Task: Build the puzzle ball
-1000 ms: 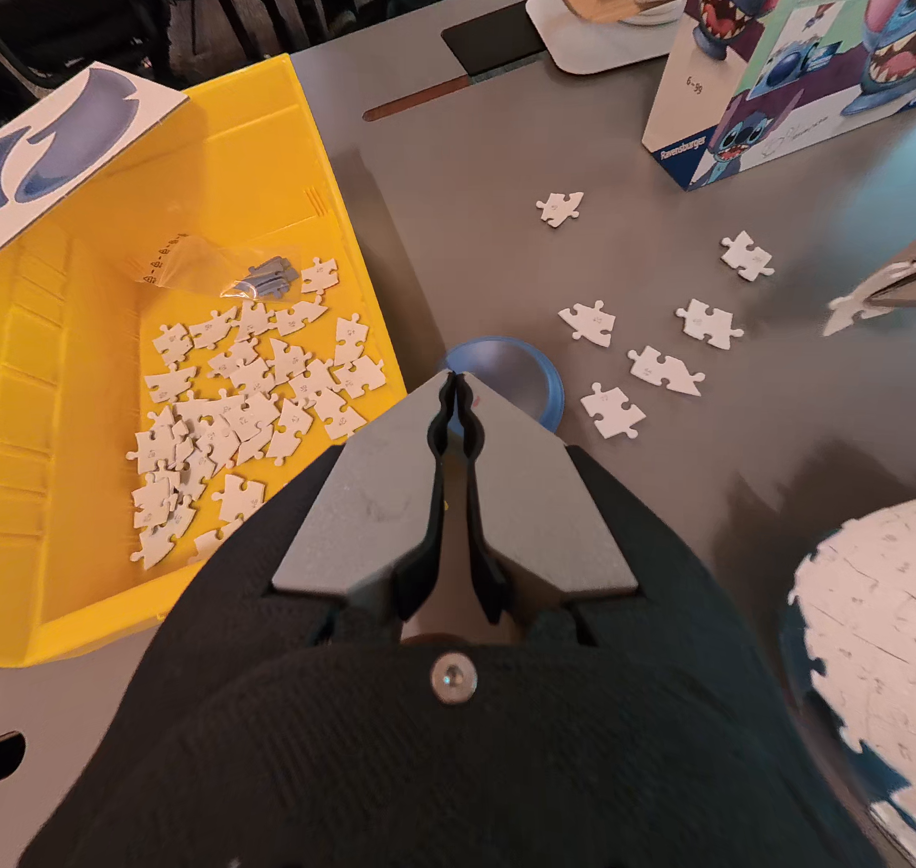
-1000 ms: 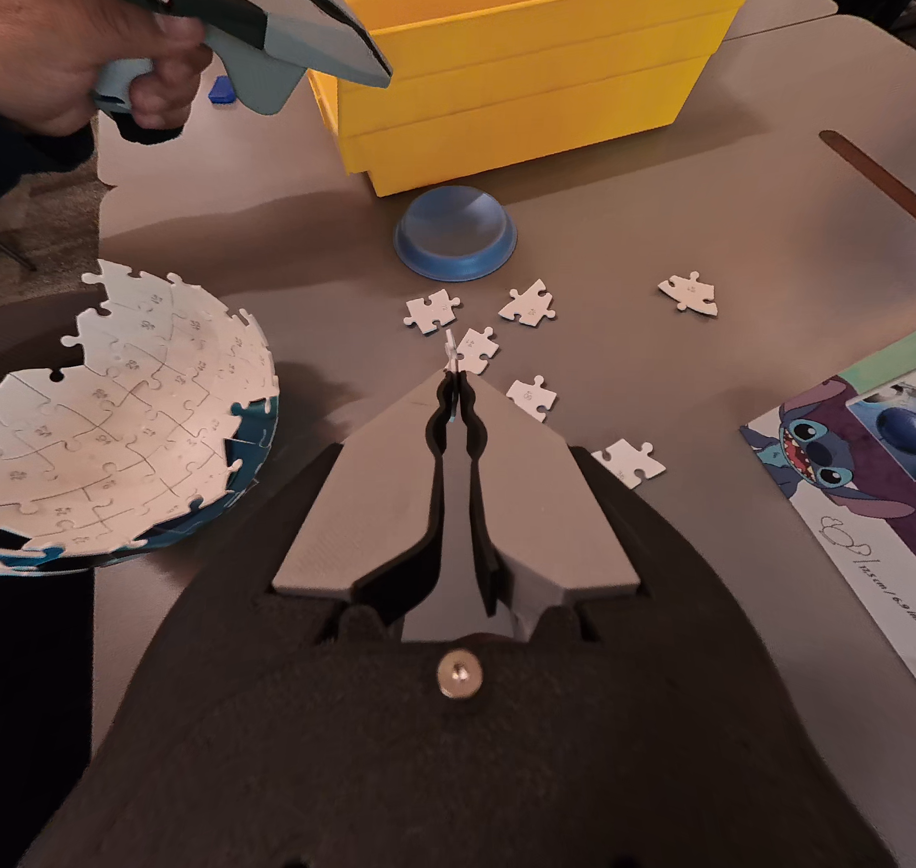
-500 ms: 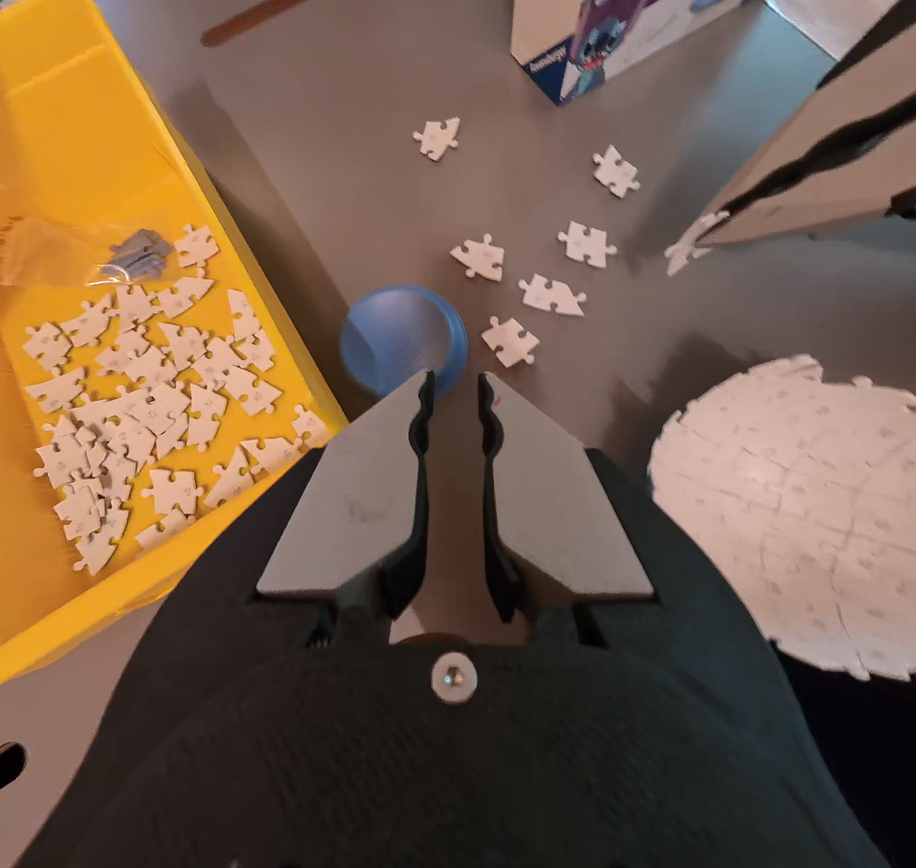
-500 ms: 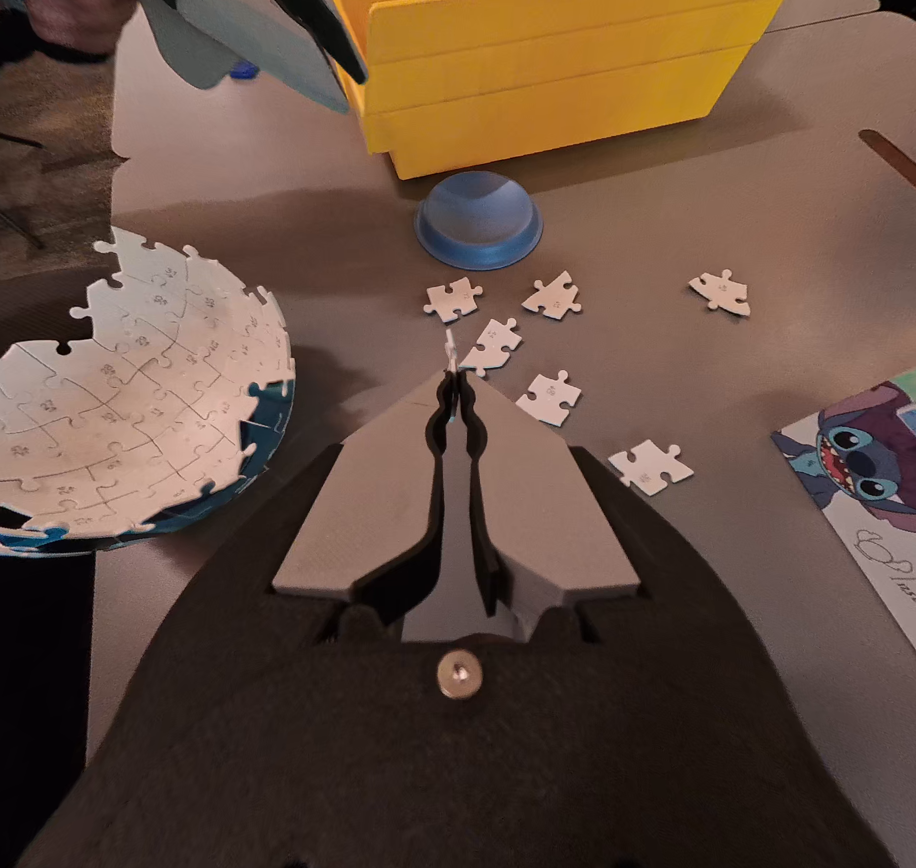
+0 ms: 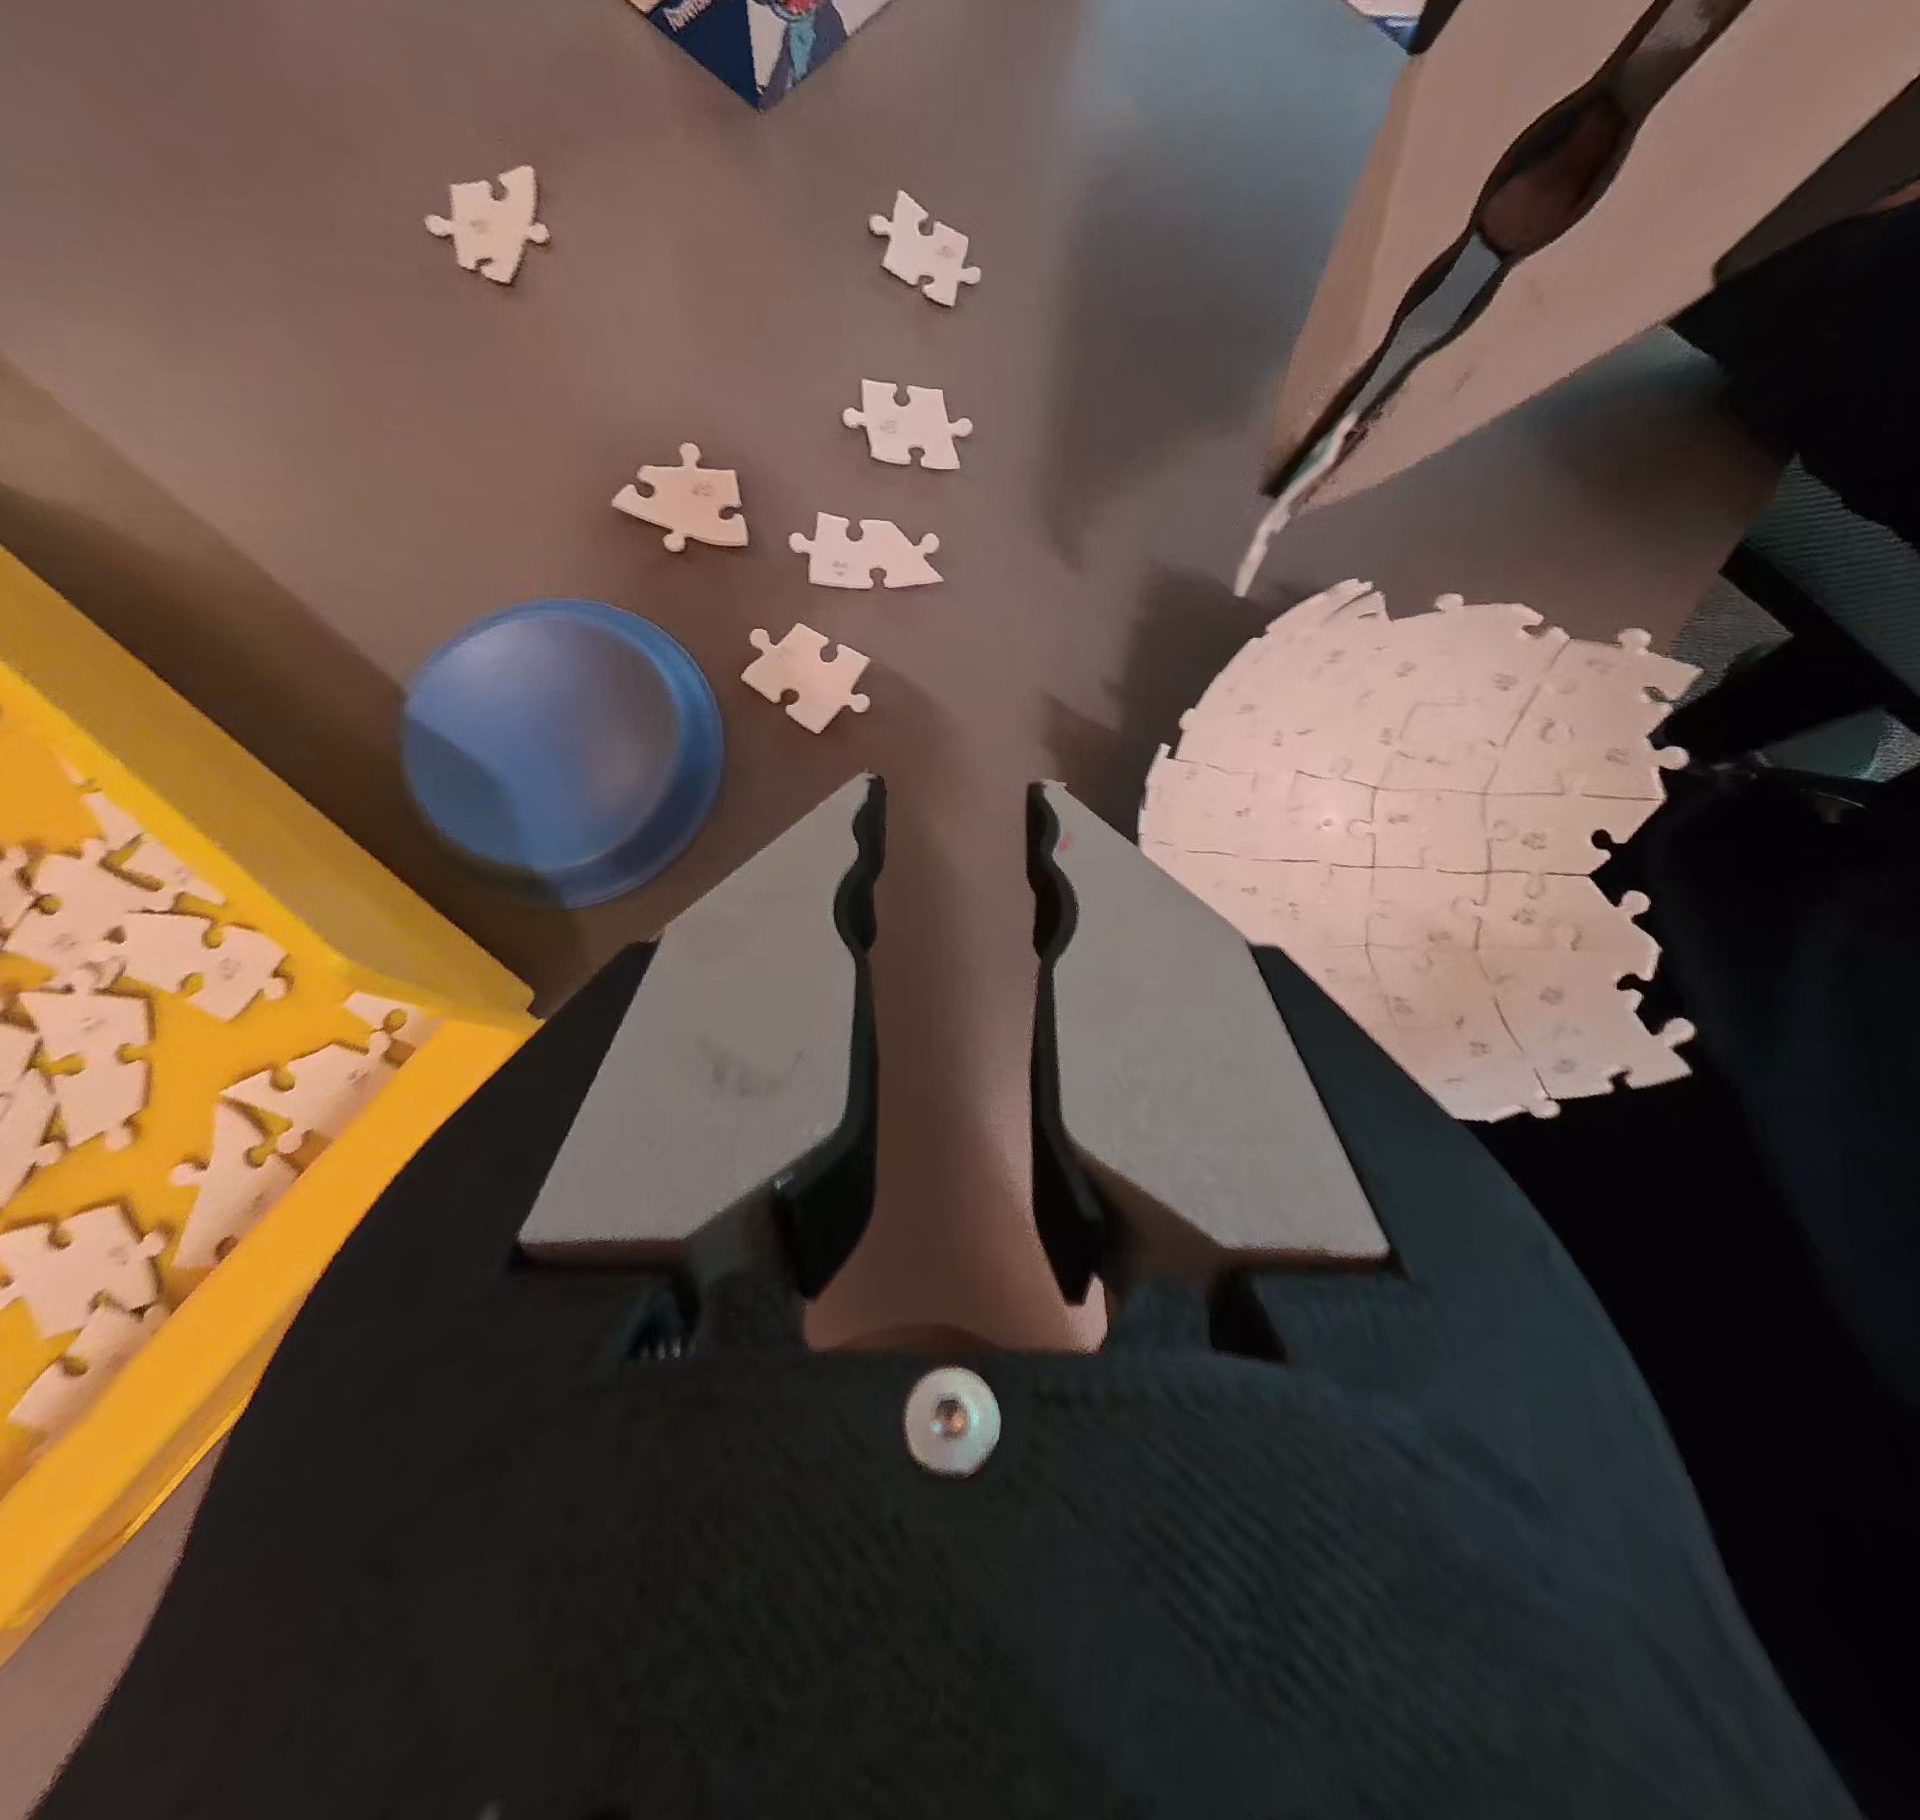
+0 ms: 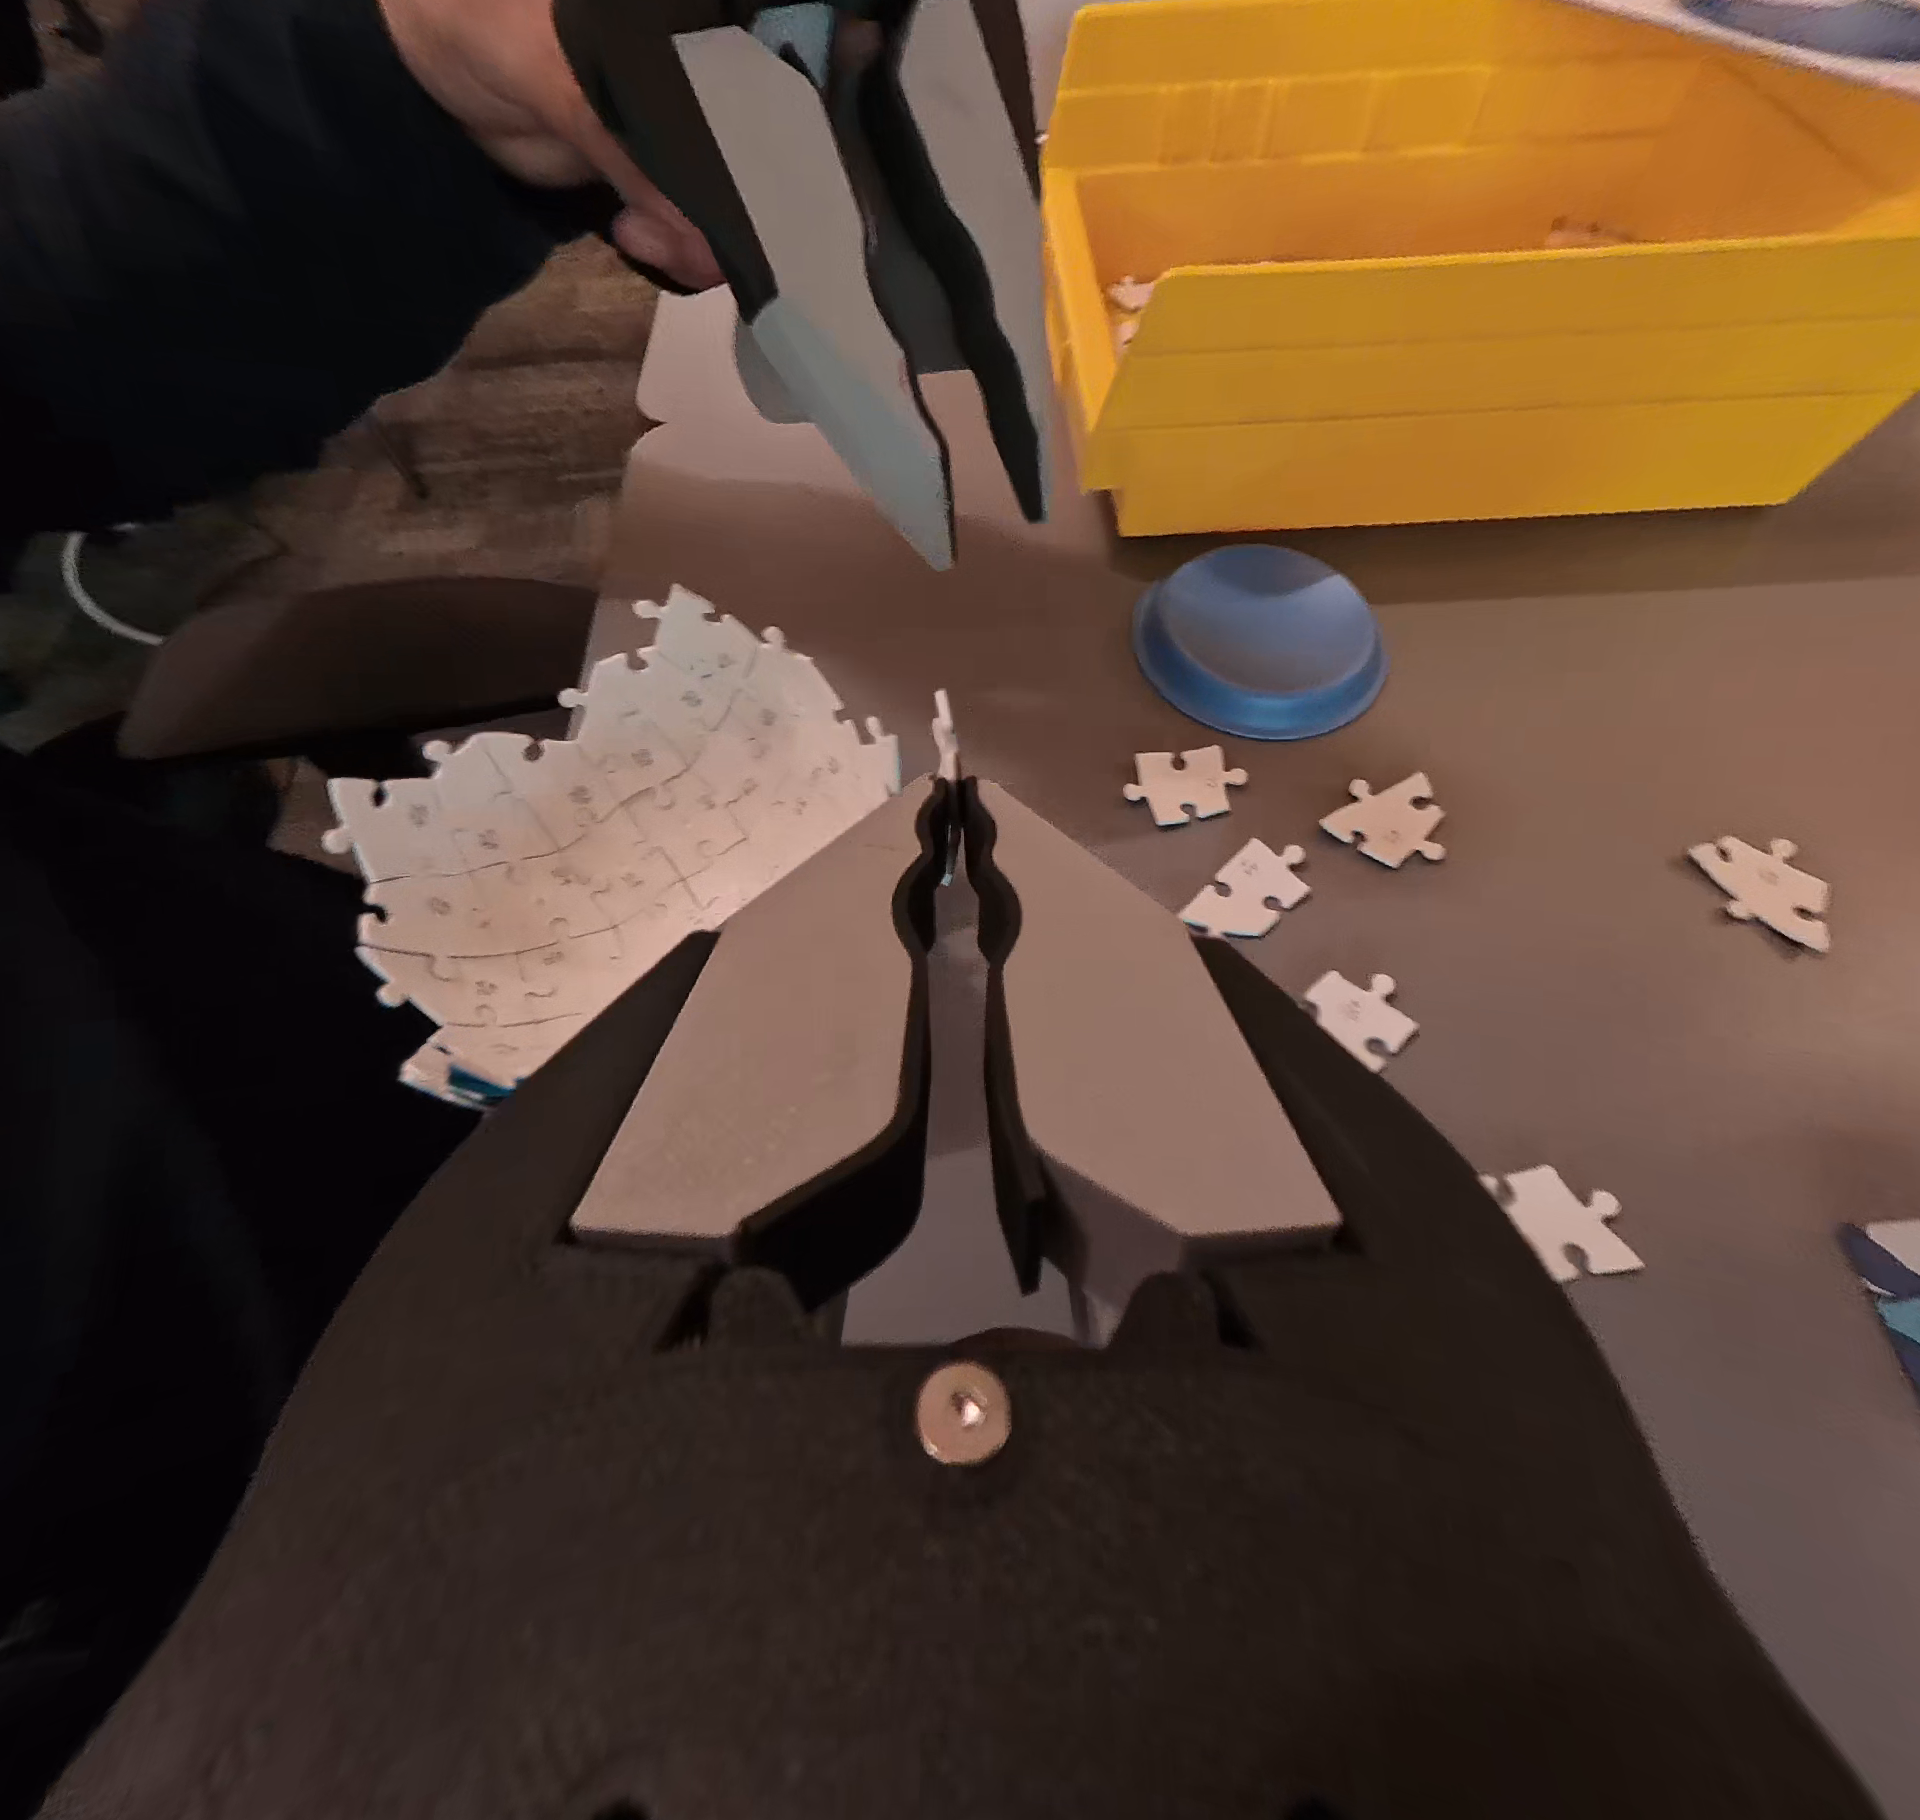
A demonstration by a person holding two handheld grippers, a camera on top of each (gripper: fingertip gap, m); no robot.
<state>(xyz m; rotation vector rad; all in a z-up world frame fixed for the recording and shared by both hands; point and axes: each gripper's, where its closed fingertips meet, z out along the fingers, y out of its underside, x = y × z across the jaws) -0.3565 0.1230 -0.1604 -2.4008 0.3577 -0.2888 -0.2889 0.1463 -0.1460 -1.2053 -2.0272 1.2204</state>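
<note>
Grey table [image 5: 312, 368]: my right gripper [image 6: 954, 783] pinches a thin, light puzzle piece [image 6: 943, 721] by its edge; my left gripper [image 5: 954, 794], fingers spread, nears the fragile half-built ball [image 5: 1434, 856]

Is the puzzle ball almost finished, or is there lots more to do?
Not yet. Done: a bowl-shaped part of the ball is joined up. In hand: the right gripper is shut on one puzzle piece near the bowl's edge, and the left gripper is open and empty. Left: six loose pieces on the table, plus many more in the yellow bin.
</note>
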